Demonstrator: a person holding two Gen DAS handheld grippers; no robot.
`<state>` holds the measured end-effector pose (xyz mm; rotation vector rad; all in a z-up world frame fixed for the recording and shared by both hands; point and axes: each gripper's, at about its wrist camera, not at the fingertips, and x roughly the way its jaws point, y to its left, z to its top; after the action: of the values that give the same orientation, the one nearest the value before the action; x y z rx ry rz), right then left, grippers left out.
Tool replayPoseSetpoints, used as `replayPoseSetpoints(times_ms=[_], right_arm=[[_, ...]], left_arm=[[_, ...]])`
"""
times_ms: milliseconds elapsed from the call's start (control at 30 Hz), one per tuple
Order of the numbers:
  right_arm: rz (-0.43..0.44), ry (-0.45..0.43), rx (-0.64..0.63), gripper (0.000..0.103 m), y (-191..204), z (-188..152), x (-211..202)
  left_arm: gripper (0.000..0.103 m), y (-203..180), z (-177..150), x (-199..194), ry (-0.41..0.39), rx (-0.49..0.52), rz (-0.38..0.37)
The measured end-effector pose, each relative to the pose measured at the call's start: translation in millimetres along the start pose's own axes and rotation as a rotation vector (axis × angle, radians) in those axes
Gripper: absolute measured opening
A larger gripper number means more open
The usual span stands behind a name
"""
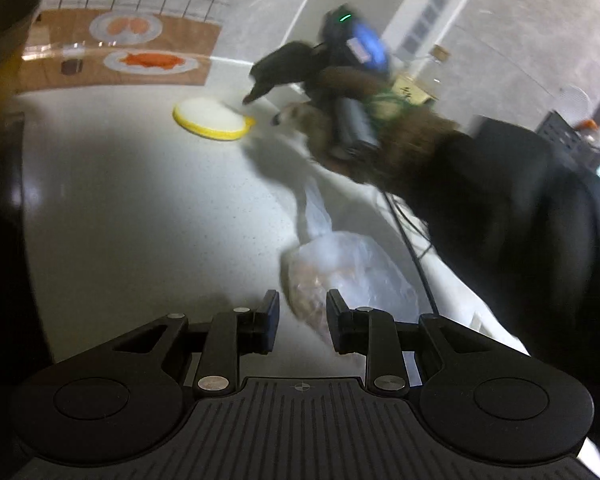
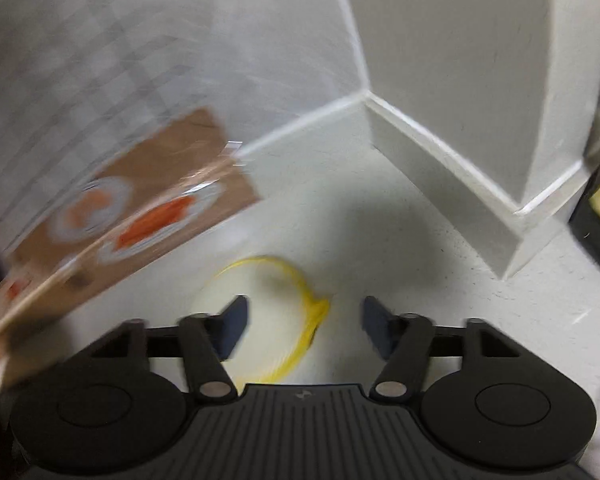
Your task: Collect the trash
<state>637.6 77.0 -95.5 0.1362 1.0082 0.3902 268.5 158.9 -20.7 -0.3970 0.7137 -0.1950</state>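
Left gripper angled down, jaws pinching a clear plastic bag. Right gripper tilted steeply over a yellow-rimmed lid — jaws spread, nothing gripped.

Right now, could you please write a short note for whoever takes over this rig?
Left gripper: jaws apart over the clear plastic bag on the white counter; whether the pads touch it is unclear.
Right gripper: open, empty, with the yellow-rimmed white lid lying below and between its jaws.
Done: some rubbish appears to be in the bag already.
Left: pick up the lid and bag it. The brown food box stands against the wall behind the lid.
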Motion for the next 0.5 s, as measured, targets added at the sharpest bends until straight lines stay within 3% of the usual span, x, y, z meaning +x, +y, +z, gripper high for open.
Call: replayPoseSetpoints(times_ms=[133,233,333,500], right_arm=[[0.028,0.038,0.159,0.034,-14.2,1.5,30.3],[0.083,0.077,0.149,0.006,-6.3,-2.8,34.9],[0.094,0.103,0.055,0.004,11.6,-14.9,14.9],[0.237,0.171,0.04,0.004,11.4,-56.6,-56.3]], left_arm=[[0.029,15.3,-2.7,-9.2,-0.012,-0.041,-0.012],[0.029,22.7,0.4,-10.1,-0.021,-0.077,-0.015],[0.029,23.2,2.1,-8.6,-0.018,-0.082,-0.018],[0.029,21.2,1.0,-9.8,-0.025,-0.099,-0.012]])
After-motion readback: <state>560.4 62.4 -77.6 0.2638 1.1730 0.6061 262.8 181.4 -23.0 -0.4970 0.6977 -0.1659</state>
